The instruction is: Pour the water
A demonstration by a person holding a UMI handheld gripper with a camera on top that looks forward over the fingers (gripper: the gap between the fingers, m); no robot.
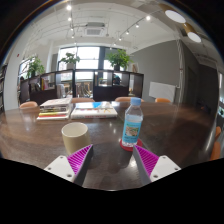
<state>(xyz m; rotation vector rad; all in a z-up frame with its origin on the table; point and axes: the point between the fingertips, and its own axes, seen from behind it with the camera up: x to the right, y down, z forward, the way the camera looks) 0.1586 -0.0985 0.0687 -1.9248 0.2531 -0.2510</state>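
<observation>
A clear plastic water bottle [132, 124] with a blue label and a cap stands upright on the dark wooden table [170, 125], just ahead of my right finger [147, 161]. A pale paper cup [74, 137] stands upright to its left, just ahead of my left finger [79, 158]. My gripper [113, 160] is open and empty, its magenta pads spread wide, low over the table. Neither the bottle nor the cup touches the fingers.
Books and papers [75, 107] lie further back on the table. Chairs [30, 104] stand along its far side. Potted plants [118, 59] and windows are beyond.
</observation>
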